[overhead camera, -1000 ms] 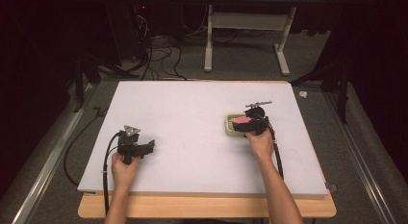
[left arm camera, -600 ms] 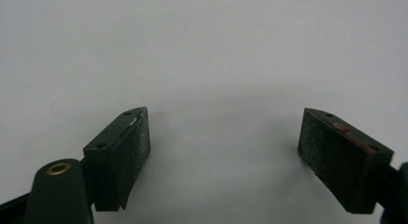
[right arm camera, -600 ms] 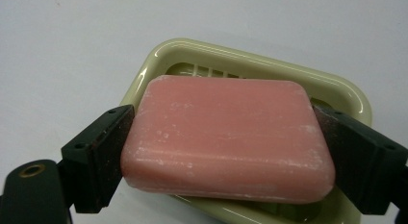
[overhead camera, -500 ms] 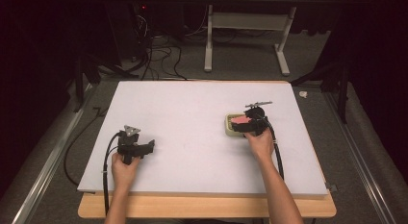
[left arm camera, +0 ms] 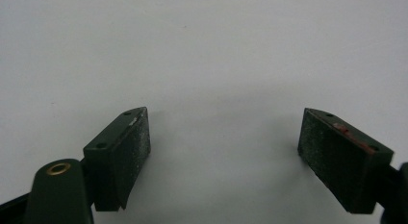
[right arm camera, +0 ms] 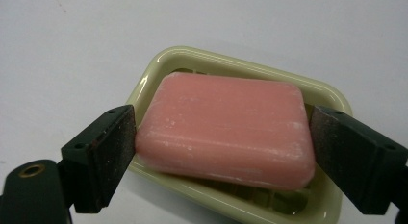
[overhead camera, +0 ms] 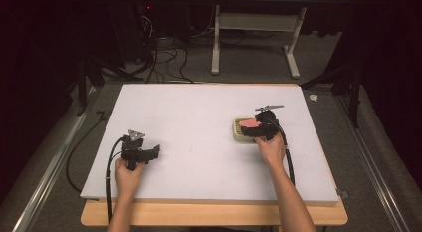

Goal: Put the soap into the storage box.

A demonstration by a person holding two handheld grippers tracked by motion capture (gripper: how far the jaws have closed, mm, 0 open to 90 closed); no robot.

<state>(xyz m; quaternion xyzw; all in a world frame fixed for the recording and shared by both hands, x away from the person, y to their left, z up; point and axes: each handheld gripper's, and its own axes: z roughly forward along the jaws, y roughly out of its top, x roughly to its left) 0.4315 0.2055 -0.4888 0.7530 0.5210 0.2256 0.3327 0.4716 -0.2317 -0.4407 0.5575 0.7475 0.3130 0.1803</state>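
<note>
Unchanged positions since earlier. Right hand-held gripper (right arm camera: 221, 137): grasping smooth pink rectangular soap bar (right arm camera: 226, 128) by its ends, in ribbed pale-green dish (right arm camera: 332, 96). Left hand-held gripper (left arm camera: 223, 152): released, jaws apart over matte white tabletop (left arm camera: 202, 46).

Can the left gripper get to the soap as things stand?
Probably not cleanly: the right gripper already has its jaws against both ends of the soap in its dish. The left gripper sits open, far across the bare mat.

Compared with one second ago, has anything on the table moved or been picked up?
No visible change. The right tool stays closed on the pink soap, which sits in the pale green dish. The left tool stays open over the bare white table.
</note>
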